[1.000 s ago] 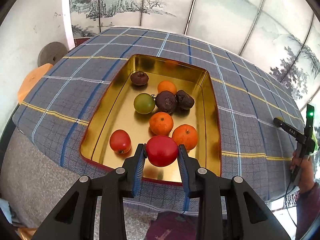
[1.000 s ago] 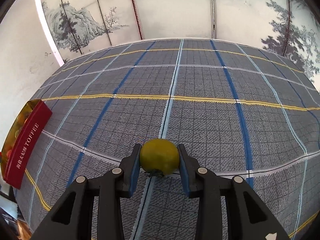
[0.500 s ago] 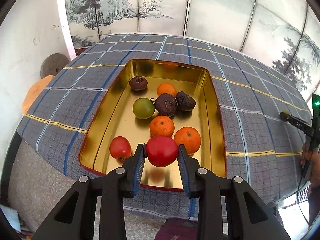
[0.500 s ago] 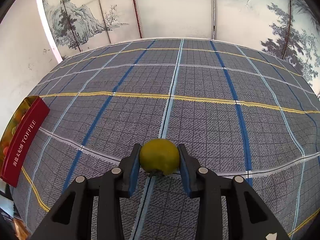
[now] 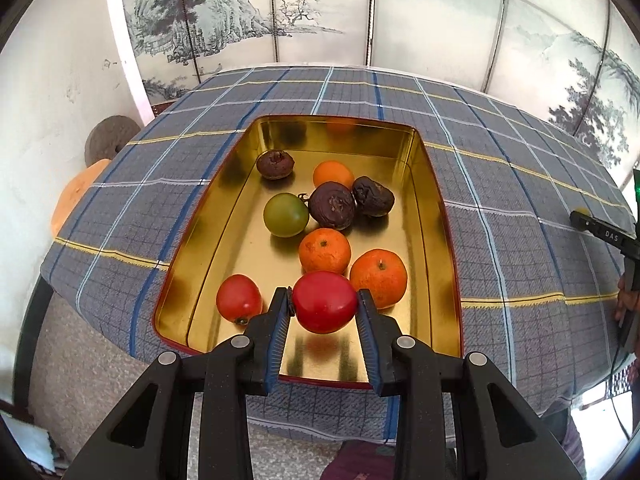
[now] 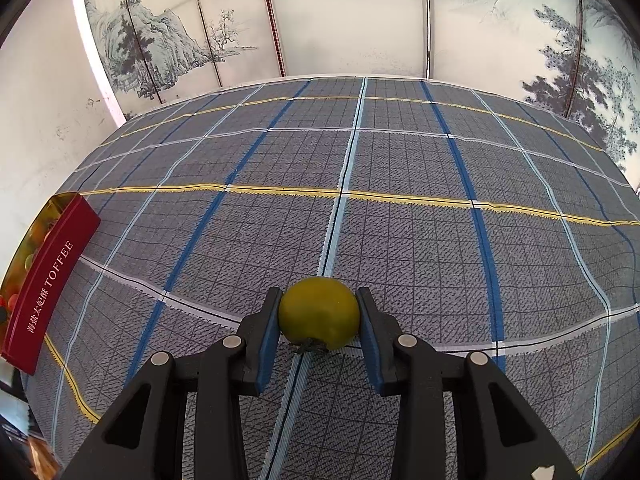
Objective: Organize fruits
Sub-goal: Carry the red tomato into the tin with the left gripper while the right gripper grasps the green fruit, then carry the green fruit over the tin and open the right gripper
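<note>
My left gripper (image 5: pixel 323 307) is shut on a red tomato (image 5: pixel 324 301) and holds it over the near end of a gold tin (image 5: pixel 424 184). Inside the tin lie another red tomato (image 5: pixel 238 298), a green tomato (image 5: pixel 285 215), three oranges (image 5: pixel 378 272) and three dark wrinkled fruits (image 5: pixel 331 205). In the right wrist view my right gripper (image 6: pixel 319 318) is shut on a yellow-green tomato (image 6: pixel 319 313) low over the plaid tablecloth (image 6: pixel 400 168). The tin's red side (image 6: pixel 44 284), lettered TOFFEE, shows at the far left there.
The other gripper (image 5: pixel 608 236) and a person's hand (image 5: pixel 628 300) show at the right edge of the left wrist view. Painted screen panels (image 5: pixel 320 8) stand behind the table. An orange stool (image 5: pixel 74 196) and a round grey disc (image 5: pixel 110 144) sit left of the table.
The left wrist view has rolled slightly and the tin now sits more squarely ahead; the red tomato stays gripped. The right gripper and its yellow-green tomato have not moved.
</note>
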Demonstrator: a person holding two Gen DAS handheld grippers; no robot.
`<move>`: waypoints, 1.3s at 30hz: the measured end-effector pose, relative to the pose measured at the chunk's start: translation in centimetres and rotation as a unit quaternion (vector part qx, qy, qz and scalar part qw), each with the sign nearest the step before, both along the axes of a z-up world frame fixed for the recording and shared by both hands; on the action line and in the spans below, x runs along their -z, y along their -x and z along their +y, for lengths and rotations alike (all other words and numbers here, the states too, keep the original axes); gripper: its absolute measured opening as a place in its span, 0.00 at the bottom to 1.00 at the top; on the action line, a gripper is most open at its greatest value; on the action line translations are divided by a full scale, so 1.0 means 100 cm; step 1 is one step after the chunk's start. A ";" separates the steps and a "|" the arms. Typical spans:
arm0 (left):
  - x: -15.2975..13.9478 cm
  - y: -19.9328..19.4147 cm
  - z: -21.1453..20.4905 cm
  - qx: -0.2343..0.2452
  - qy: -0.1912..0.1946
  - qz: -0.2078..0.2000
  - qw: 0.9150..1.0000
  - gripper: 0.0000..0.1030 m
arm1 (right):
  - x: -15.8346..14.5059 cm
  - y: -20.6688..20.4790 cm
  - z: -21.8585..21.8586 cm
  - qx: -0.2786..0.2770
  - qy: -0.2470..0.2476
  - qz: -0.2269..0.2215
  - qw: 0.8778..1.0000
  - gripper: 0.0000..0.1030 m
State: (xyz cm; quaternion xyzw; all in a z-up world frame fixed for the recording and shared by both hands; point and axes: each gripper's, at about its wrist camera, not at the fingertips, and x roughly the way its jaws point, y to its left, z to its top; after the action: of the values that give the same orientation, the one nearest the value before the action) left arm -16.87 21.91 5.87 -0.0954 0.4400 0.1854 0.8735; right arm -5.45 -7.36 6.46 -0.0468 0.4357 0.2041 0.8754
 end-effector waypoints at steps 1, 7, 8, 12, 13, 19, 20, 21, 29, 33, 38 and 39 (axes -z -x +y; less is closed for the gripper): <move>0.000 0.000 0.000 -0.001 -0.001 0.001 1.000 0.34 | 0.000 0.000 0.000 0.000 0.000 0.000 1.000 0.33; 0.003 -0.002 0.001 -0.001 -0.001 0.009 1.000 0.34 | 0.000 0.000 0.001 0.000 0.001 0.000 1.000 0.33; 0.003 -0.003 0.001 -0.001 -0.001 0.010 1.000 0.34 | 0.000 0.000 0.000 0.000 0.000 0.000 1.000 0.33; 0.002 -0.003 0.001 0.000 -0.002 0.011 1.000 0.34 | 0.000 0.000 0.000 0.000 0.000 0.000 1.000 0.34; 0.002 -0.004 0.000 0.001 -0.004 0.012 1.000 0.35 | 0.000 0.000 0.000 0.000 0.000 0.000 1.000 0.34; -0.009 0.000 -0.008 0.005 -0.031 0.002 1.000 0.57 | 0.000 0.000 0.000 0.000 0.000 0.000 1.000 0.34; -0.010 0.001 -0.009 0.004 -0.037 -0.001 0.999 0.62 | 0.000 0.000 0.000 0.000 0.000 0.000 1.000 0.34; -0.013 0.003 -0.011 0.001 -0.049 -0.008 0.999 0.67 | 0.000 0.000 0.000 0.000 0.000 0.000 1.000 0.34; -0.023 0.007 -0.018 0.001 -0.075 -0.013 0.997 0.68 | 0.000 0.000 0.000 0.000 0.001 0.000 1.000 0.34; -0.024 0.009 -0.019 -0.002 -0.075 -0.014 0.997 0.69 | 0.000 0.000 0.001 0.000 0.003 -0.001 1.000 0.34; -0.026 0.015 -0.018 -0.007 -0.079 -0.015 0.997 0.70 | 0.001 0.001 0.003 -0.002 0.011 -0.002 1.000 0.34; -0.027 0.017 -0.018 -0.009 -0.080 -0.015 0.997 0.70 | 0.001 0.002 0.004 -0.004 0.012 -0.003 1.000 0.34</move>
State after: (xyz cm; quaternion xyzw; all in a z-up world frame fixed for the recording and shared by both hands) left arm -18.60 20.16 8.57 -0.0316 0.4092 0.2264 0.8833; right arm -5.64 -6.93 6.40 -0.0599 0.4355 0.2016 0.8753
